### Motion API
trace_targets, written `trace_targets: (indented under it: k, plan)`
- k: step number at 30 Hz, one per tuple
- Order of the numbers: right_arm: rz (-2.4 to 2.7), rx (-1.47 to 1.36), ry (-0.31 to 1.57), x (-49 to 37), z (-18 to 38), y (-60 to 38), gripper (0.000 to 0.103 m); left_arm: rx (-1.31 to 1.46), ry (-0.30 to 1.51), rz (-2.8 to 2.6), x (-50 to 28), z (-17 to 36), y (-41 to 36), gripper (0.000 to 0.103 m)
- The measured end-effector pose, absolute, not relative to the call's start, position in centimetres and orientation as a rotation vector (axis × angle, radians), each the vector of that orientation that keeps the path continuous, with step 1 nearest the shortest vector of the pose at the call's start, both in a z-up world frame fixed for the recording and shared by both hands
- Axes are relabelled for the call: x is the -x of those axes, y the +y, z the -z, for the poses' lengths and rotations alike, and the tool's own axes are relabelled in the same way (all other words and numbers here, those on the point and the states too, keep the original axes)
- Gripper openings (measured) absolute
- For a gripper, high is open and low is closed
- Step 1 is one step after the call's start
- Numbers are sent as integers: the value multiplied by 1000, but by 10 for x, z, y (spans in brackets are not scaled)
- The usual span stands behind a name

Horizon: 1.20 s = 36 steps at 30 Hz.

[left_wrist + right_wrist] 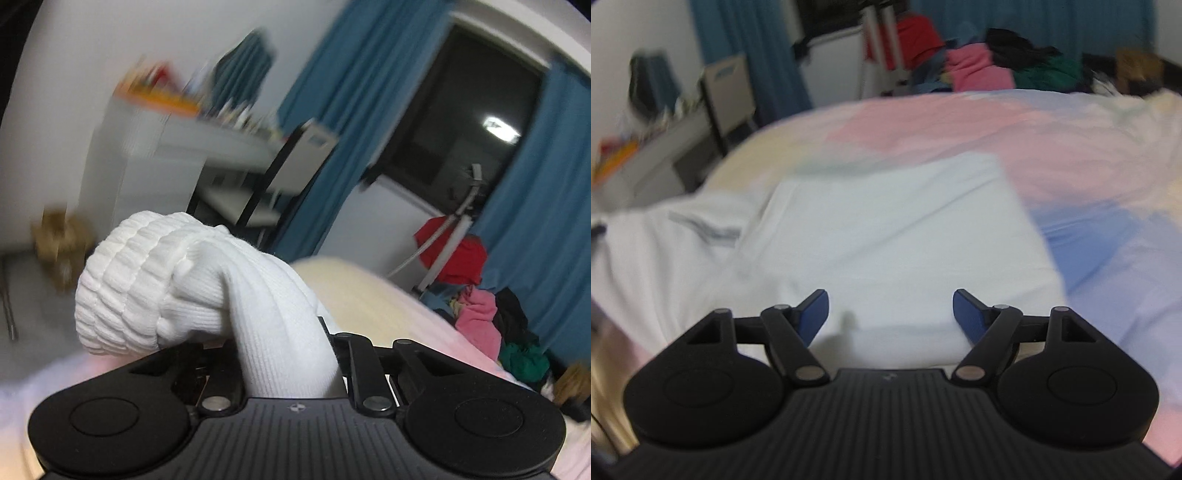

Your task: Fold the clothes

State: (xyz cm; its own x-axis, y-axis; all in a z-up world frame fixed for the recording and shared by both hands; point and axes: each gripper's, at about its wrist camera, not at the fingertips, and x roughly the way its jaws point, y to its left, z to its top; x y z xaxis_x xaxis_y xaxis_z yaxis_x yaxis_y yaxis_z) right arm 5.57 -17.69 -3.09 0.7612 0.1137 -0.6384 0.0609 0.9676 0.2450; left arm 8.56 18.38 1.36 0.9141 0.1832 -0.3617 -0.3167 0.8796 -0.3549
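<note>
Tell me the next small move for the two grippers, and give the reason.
Probably lower the left gripper so the white ribbed garment it clamps settles toward the bed. It hangs bunched in the air, while the right gripper is open and free above a white folded garment.

Left hand-held gripper [288, 354]: raised and tilted, jaws closed on a white ribbed garment [192, 280].
Right hand-held gripper [891, 314]: held low, facing forward, blue-padded fingers [814, 314] spread wide, nothing between them.

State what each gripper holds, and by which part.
Left gripper: shut on the white ribbed sock, mid-length, cuff drooping. Right gripper: open, empty.
</note>
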Motion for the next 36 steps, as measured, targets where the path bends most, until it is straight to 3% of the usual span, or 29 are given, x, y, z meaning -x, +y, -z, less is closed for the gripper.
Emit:
trace_targets:
  k: [7,12,17,20,25,28,30,33,36]
  plan:
    - [68,-464,675,-54,23,-235,76,154,173,-138,-78,-58,44,14]
    - [132,-688,639,-47,28,-285,76,-12,99,-21,-77,-54,-75,12]
    - [226,-913,622,-38,46,-327,77,-281,116,98,-70,1,-184,12]
    - [293,-1008,572,-24,52,-346,78,-494,226,208,-71,55,-229,14]
    - [305,-1079,566,-22,64,-354,78,-581,286,280,-66,76,-240,17]
    - [237,-1107,576,-29,68,-348,78,-615,311,315,-63,83,-242,34]
    - [186,-1110,585,-36,67,-343,78,-628,333,334,-61,85,-241,57]
    - [153,-1081,572,-40,61,-335,78,-611,369,331,-59,76,-213,70]
    - [137,-1081,548,-39,56,-335,78,-596,401,326,-56,68,-182,76]
